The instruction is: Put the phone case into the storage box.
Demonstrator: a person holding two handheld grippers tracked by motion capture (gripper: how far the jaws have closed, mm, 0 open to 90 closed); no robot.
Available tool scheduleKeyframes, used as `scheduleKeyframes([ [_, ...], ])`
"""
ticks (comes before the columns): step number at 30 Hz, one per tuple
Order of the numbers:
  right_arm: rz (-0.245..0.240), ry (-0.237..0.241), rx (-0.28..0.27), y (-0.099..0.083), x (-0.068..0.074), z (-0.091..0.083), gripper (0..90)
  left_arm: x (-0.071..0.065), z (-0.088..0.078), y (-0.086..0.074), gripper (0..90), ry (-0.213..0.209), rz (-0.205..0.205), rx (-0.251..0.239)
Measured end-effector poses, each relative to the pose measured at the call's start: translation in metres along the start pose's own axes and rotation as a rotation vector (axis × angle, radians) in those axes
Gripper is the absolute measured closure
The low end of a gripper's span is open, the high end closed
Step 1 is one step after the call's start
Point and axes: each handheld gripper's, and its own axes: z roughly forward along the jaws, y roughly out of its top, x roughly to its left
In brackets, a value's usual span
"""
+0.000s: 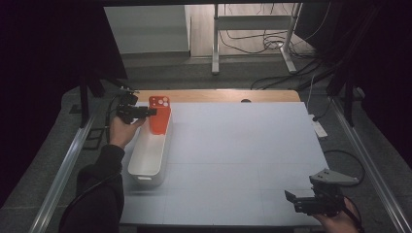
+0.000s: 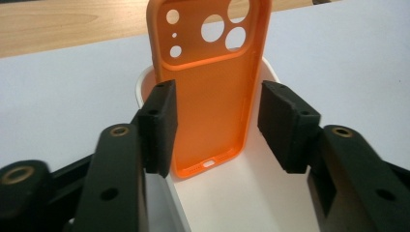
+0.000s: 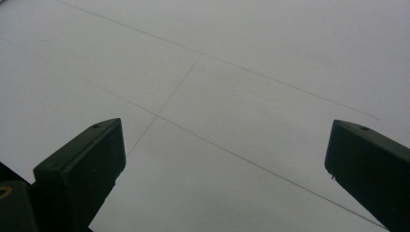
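Orange phone case (rubbery, perhaps), glossy white tray, both grippers' jaws parted

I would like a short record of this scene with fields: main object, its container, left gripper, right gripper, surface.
main object: orange phone case, upright, camera holes at the top
container: white bin; the case stands inside its far end, leaning on the end wall
left gripper: left gripper, jaws apart on either side of the case, pads not pressing it
right gripper: right gripper, jaws wide open over bare mat, nothing between them
surface: pale grey mat on a wooden table
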Motion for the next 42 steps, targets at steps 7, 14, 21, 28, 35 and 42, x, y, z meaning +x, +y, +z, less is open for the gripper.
scheduleKeyframes([
  [7,0.001,0.001,0.003,0.000,0.000,0.000,0.4,-0.002,-0.003,-0.005,33.2,0.007,0.038,-0.017],
  [14,0.001,0.002,0.004,0.000,0.000,0.000,0.2,-0.008,-0.010,-0.010,19.8,-0.005,0.103,-0.033],
  [21,0.001,0.002,0.006,0.000,0.000,0.000,0.1,-0.015,-0.015,-0.017,9.4,-0.049,0.157,-0.023],
  [28,0.007,0.002,0.007,0.000,-0.001,0.001,0.0,-0.016,-0.019,-0.025,4.6,-0.058,0.158,-0.027],
  [35,0.010,0.000,0.007,0.000,-0.001,0.001,0.0,-0.021,-0.021,-0.031,3.2,-0.066,0.176,-0.037],
  [42,0.011,-0.001,0.008,0.000,-0.001,0.001,0.0,-0.030,-0.023,-0.038,2.4,-0.098,0.208,-0.061],
])
